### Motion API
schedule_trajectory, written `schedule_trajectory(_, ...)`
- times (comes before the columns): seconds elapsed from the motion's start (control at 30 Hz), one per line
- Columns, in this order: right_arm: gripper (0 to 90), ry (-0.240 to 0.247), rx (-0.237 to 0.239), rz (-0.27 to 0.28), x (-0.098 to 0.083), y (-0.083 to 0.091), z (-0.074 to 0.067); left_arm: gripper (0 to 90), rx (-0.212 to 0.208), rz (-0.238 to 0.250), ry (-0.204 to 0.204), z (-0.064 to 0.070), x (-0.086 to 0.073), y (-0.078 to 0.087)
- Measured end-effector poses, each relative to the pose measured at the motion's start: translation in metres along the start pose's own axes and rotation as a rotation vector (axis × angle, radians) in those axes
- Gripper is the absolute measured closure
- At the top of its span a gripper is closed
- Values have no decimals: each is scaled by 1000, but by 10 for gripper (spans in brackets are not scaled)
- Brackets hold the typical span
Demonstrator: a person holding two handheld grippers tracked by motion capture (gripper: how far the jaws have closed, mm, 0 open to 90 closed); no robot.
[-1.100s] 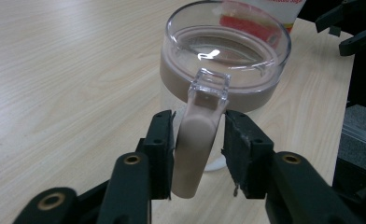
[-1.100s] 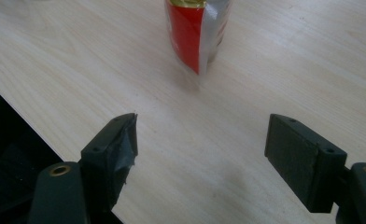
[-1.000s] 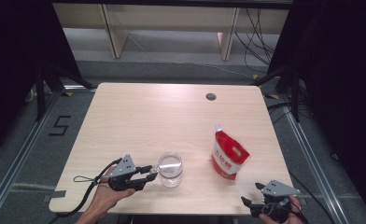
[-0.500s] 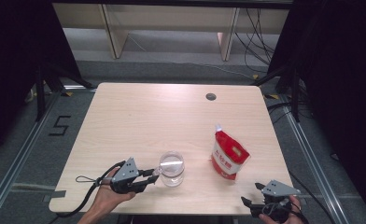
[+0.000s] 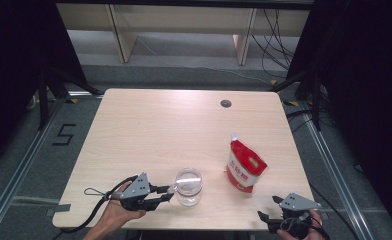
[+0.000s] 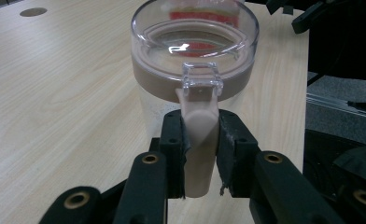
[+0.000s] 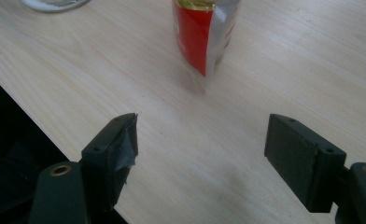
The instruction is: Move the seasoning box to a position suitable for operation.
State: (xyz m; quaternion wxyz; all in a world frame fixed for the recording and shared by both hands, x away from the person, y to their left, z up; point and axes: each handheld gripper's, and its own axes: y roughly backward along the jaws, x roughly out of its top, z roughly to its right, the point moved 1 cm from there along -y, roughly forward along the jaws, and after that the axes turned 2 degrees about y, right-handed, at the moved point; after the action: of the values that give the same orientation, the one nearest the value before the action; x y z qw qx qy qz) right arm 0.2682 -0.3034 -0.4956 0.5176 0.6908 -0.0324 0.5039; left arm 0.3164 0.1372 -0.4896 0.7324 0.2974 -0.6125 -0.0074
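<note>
Jar [image 6: 195, 70]: top of the clear lid cut off by the left gripper view's upper edge; lower body hidden behind the black jaws.
Jar handle [image 6: 200, 149]: lower end hidden between the jaws' pads.
Red pouch [image 7: 204, 32]: top cut off by the right gripper view's upper edge; print on it in the high view [image 5: 246, 167] too small to read.
Right gripper [image 5: 284, 217]: its lower part and the hand cut off by the high view's bottom edge.

jar [image 5: 189, 186] on table [image 5: 149, 130] front | pouch [image 5: 245, 170] right of jar
</note>
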Motion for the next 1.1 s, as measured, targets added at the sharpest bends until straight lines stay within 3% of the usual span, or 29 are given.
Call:
schedule_trajectory(0.1, 269, 3, -16, 4, 0, 1, 0, 730, -16, 8, -11, 0, 0, -2)
schedule_trajectory(0.37, 271, 9, 4, -1, -1, -1, 2, 729, -48, 21, -20, -4, 1, -7)
schedule_trajectory(0.5, 271, -20, -7, -4, -3, 1, 3, 729, -58, 42, -20, -5, 2, -12)
schedule_trajectory(0.63, 271, -5, -13, -1, -3, 1, 4, 728, -65, 44, -24, -5, 3, -16)
schedule_trajectory(0.67, 271, -31, -4, -8, -2, 2, 0, 728, -73, 48, -27, -6, 4, -18)
schedule_trajectory(0.7, 271, -6, -11, 3, -2, 2, 1, 727, -74, 42, -38, -7, 5, -18)
schedule_trajectory(0.77, 271, -22, -1, -2, -2, 1, -2, 727, -70, 36, -40, -7, 4, -17)
schedule_trajectory(0.83, 271, 8, 2, -7, -2, 1, 0, 724, -65, 45, -15, -6, 4, -18)
schedule_trajectory(0.9, 271, 10, 1, -3, -2, 1, -1, 699, -56, 46, -5, -5, 4, -17)
schedule_trajectory(1.1, 271, 27, 5, -1, -2, 0, -1, 489, -29, 61, 29, -2, 6, -6)
